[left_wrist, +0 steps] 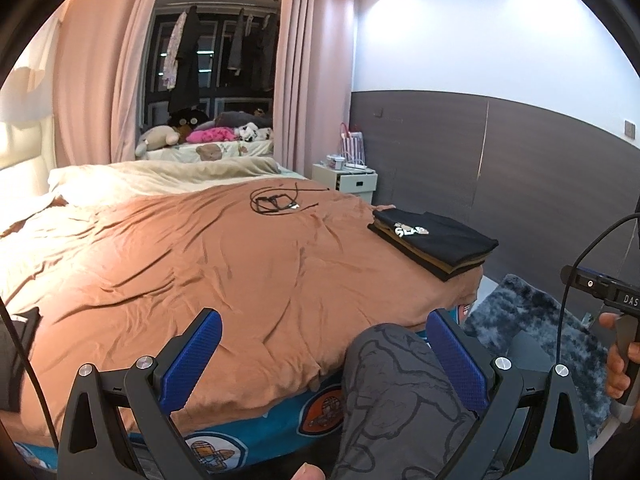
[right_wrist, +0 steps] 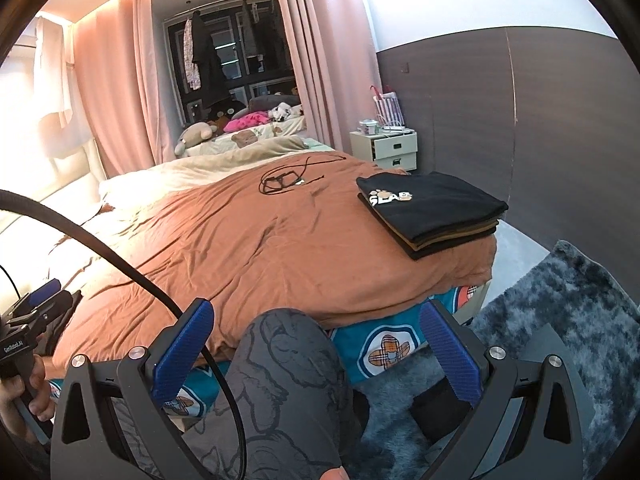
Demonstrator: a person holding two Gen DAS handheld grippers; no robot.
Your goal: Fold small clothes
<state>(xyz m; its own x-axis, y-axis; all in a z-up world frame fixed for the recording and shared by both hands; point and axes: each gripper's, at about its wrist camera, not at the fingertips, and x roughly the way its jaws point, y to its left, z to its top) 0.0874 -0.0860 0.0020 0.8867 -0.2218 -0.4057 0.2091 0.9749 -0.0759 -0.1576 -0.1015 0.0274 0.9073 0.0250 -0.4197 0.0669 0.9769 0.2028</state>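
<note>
The folded clothes sat in a neat stack [right_wrist: 432, 210] at the near right corner of the bed, a black shirt with a "SLAB" print on top and brown and black layers beneath, squared to the edge, probably to keep the middle of the brown bedspread [left_wrist: 208, 264] free as a working surface. Both tools were held low at the foot of the bed, over the person's patterned knee [right_wrist: 288, 364]. The left gripper [left_wrist: 324, 344] had its blue pads spread wide with nothing between them; the right gripper [right_wrist: 316, 344] was likewise wide and unloaded. A tangle of black cable [left_wrist: 276, 200] lay further up the bed. At the far left edge something dark [left_wrist: 18, 356] lay on the bedspread, perhaps the next garment, though I could not tell.
</note>
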